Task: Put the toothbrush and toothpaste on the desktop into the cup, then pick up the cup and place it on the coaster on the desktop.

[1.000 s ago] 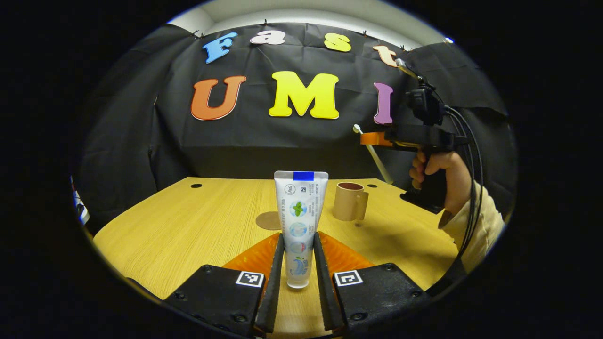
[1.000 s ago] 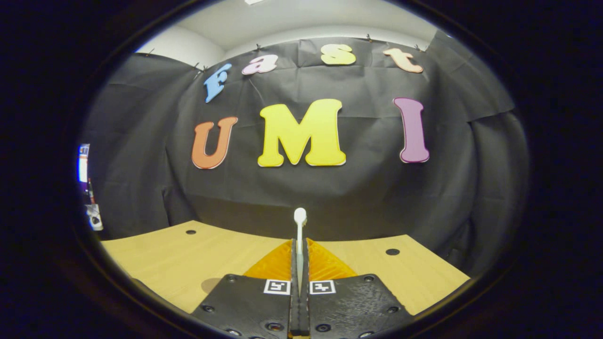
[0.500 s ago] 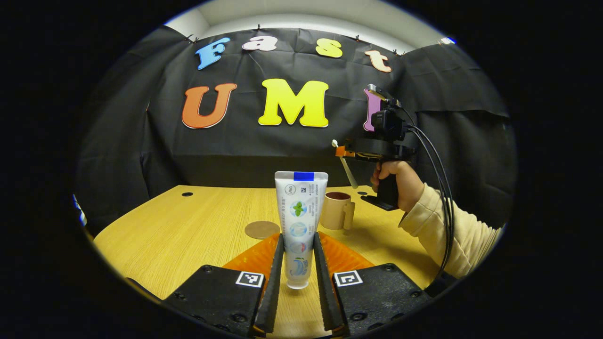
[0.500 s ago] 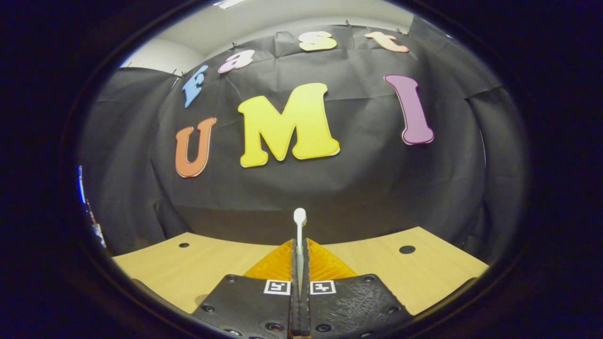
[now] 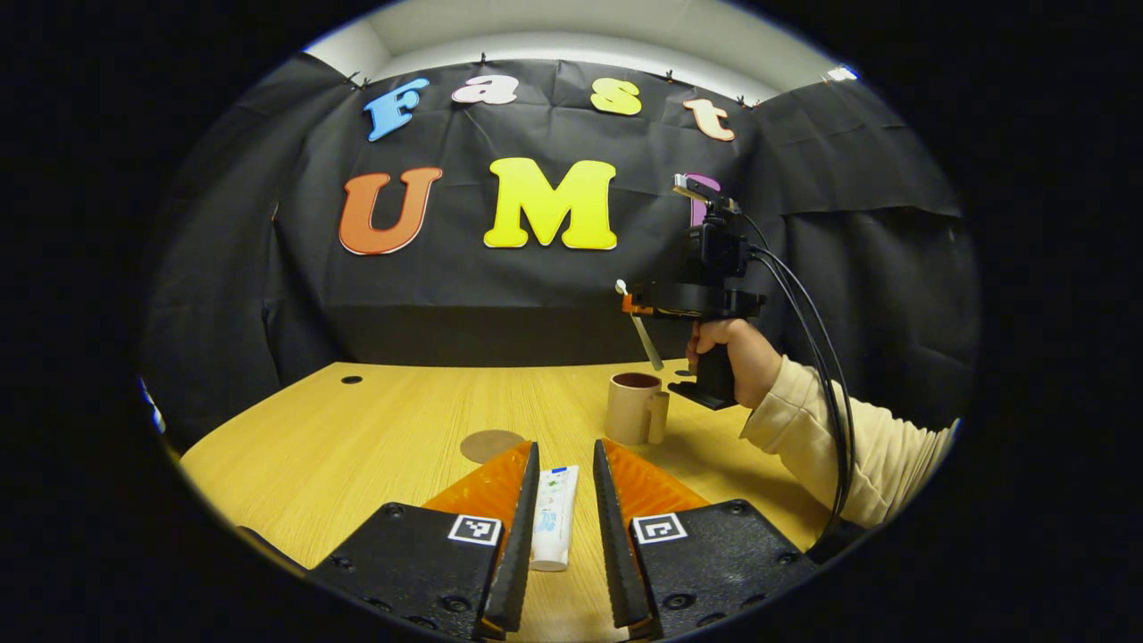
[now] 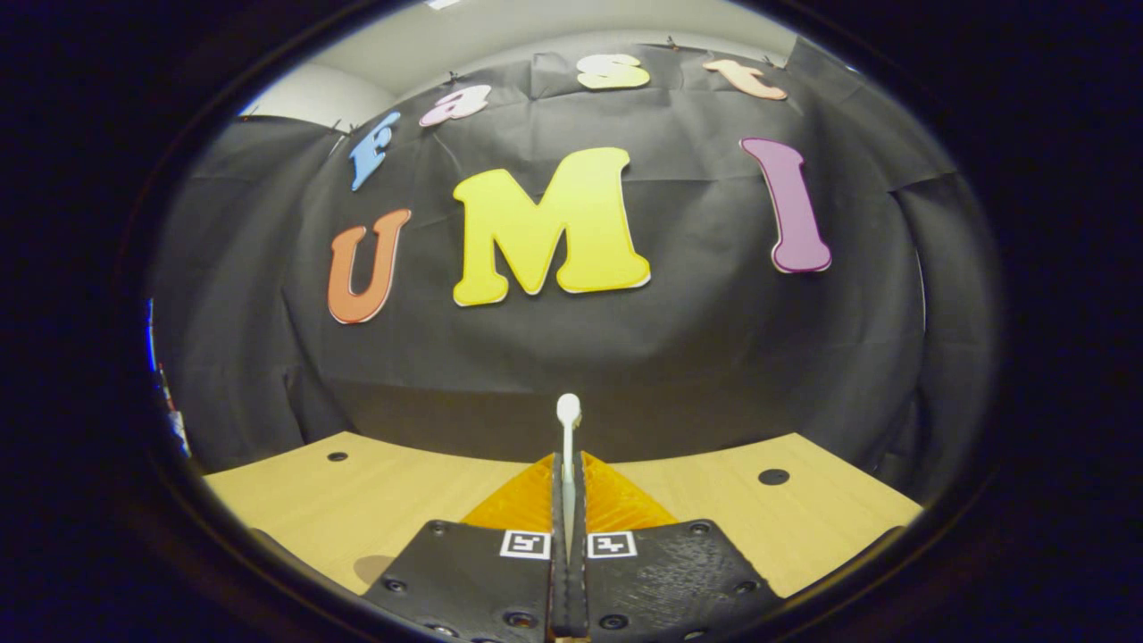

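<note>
Toothpaste (image 5: 554,516) lies flat on bench (image 5: 357,446) between parted left hand-held gripper (image 5: 561,527) fingers; right hand-held gripper (image 6: 569,536) clamps toothbrush (image 6: 568,429) (above cup (image 5: 632,409), frame centre-right); coaster (image 5: 492,445) bare; both insertions and cup placement outstanding.

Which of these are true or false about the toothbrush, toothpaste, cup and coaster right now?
1. The right gripper holds the toothbrush. True.
2. The toothpaste stands inside the cup. False: it lies flat on the table, between the left gripper's fingers.
3. The cup sits on the coaster. False: it stands beside it, apart.
4. The toothbrush is above the cup, not yet in it. True.
5. The left gripper is clamped shut. False: its fingers stand apart from the tube.
</note>
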